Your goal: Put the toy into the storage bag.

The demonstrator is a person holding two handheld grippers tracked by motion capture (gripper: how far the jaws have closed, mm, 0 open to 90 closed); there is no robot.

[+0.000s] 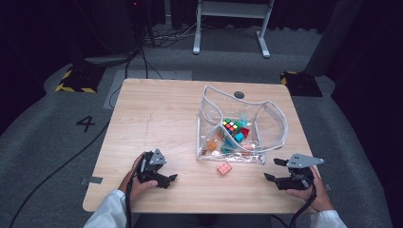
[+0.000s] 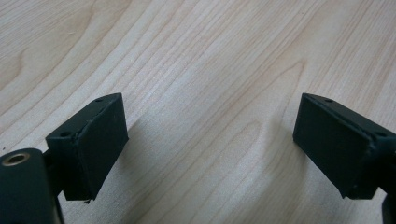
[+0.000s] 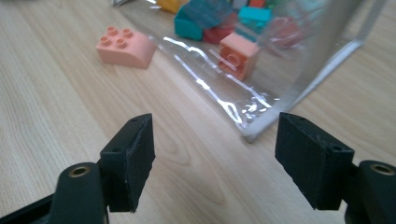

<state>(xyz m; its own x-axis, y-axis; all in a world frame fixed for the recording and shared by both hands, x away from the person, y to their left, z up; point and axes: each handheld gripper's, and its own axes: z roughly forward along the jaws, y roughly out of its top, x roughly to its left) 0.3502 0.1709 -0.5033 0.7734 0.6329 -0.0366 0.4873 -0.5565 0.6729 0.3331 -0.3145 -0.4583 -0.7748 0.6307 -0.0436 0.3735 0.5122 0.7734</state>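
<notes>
Pink and stud-topped, the toy brick (image 1: pixel 224 168) is lying on the wooden table (image 1: pixel 157 118) just outside the clear zip pouch (image 1: pixel 237 126), between both grippers. The right gripper (image 1: pixel 274 170) is hovering spread and empty near the pouch corner; the left gripper (image 1: pixel 173 177) is also waiting spread. Reaching in carelessly risks snagging the plastic, dragging the pouch and knocking the brick away.

I see left hand-held gripper (image 1: pixel 164 179) lower left of frame, jaws wide apart; right hand-held gripper (image 1: pixel 274 170) lower right, jaws spread, holding nothing.
</notes>
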